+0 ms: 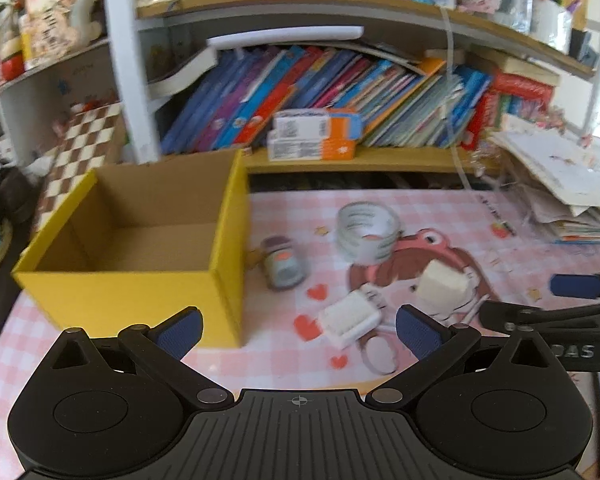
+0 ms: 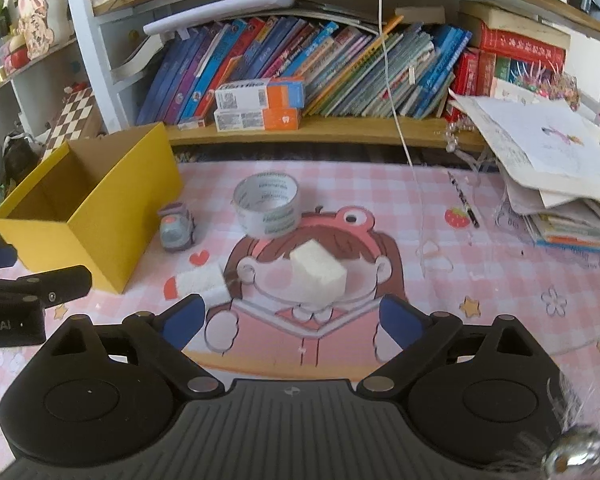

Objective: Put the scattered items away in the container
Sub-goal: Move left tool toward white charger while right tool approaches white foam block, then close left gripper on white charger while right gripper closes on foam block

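A yellow cardboard box [image 1: 112,292] [image 2: 100,220] stands open at the left on the pink checked mat, nothing visible inside. Beside it lie a small grey toy car [image 1: 282,266] [image 2: 177,229], a clear tape roll [image 1: 366,236] [image 2: 266,206], a white ribbed block [image 1: 350,318] [image 2: 202,282] and a white sponge cube [image 1: 442,282] [image 2: 319,276]. My left gripper [image 1: 298,330] is open, just short of the ribbed block. My right gripper [image 2: 292,322] is open, with the sponge cube a little ahead of its blue pads [image 2: 400,322].
A low shelf of leaning books [image 2: 300,68] with two orange-and-white cartons [image 2: 260,108] runs behind the mat. A heap of papers [image 2: 552,168] fills the right side. A pencil [image 2: 464,200] lies near it, and a white cord [image 2: 396,120] hangs down.
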### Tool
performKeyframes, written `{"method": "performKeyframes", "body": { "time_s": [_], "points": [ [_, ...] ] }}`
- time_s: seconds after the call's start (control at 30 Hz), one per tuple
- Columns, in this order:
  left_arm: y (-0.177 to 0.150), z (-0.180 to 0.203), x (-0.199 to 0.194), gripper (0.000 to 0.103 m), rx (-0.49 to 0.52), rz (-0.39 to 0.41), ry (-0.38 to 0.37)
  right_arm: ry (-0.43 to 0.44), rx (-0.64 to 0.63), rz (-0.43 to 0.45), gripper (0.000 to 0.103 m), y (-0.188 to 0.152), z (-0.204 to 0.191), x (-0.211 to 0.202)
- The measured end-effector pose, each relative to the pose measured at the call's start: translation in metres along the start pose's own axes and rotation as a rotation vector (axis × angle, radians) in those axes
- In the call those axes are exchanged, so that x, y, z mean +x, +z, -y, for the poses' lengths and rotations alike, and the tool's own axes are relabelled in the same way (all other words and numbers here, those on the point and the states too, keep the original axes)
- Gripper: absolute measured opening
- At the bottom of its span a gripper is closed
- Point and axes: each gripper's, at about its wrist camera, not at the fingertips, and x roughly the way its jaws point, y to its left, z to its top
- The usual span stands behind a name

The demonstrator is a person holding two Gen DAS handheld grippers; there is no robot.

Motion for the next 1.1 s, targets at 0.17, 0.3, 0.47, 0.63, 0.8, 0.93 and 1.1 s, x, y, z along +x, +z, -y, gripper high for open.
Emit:
{"method": "performKeyframes", "body": {
  "time_s": [0.17,0.3,0.47,0.63,0.8,0.93,1.1],
  "points": [
    [0.003,0.017,0.011,0.103,0.059,0.007,-0.029,-0.007,-0.024,0.001,0.096,0.006,0.006,0.012],
    [0.000,0.029,0.019,0.103,0.117,-0.002,-0.038,-0.010,-0.035,-0.018,0.095,0.007,0.012,0.024],
    [-0.003,0.034,0.033,0.102,0.133,-0.031,-0.051,0.000,-0.043,-0.039,0.091,0.009,0.017,0.038],
    [-0.003,0.033,0.045,0.102,0.129,-0.052,-0.059,0.008,-0.047,-0.064,0.080,0.010,0.023,0.052],
    [-0.004,0.036,0.060,0.097,0.139,-0.077,-0.072,0.012,-0.043,-0.096,0.066,0.011,0.030,0.067],
    [-0.005,0.039,0.072,0.094,0.149,-0.098,-0.078,0.017,-0.046,-0.109,0.066,0.012,0.035,0.075],
    [-0.005,0.039,0.082,0.094,0.154,-0.113,-0.069,0.022,-0.049,-0.129,0.065,0.013,0.038,0.086]
  ]
}}
